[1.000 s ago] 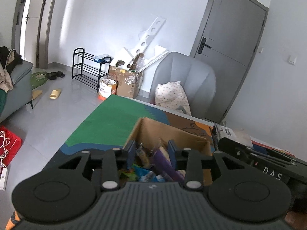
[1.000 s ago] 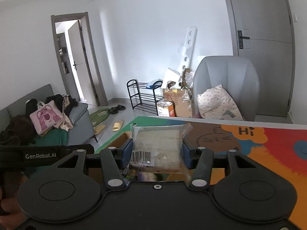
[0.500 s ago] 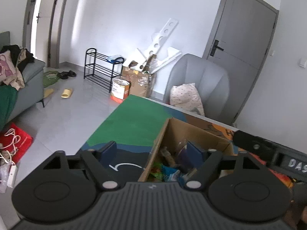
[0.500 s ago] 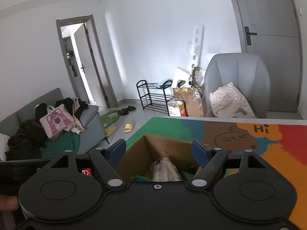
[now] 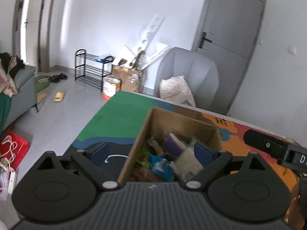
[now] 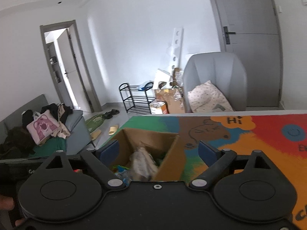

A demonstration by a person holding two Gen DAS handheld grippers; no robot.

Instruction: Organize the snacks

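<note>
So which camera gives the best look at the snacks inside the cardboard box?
The left wrist view: it looks down into the cardboard box, showing a purple packet, a blue wrapper and a clear barcoded pack. The right wrist view shows mostly one blurred clear pack.

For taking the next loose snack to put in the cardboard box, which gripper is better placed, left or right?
Neither has a clear edge. The left gripper and the right gripper both hover with jaws open and empty over the cardboard box, and no loose snack shows on the colourful table mat.
</note>
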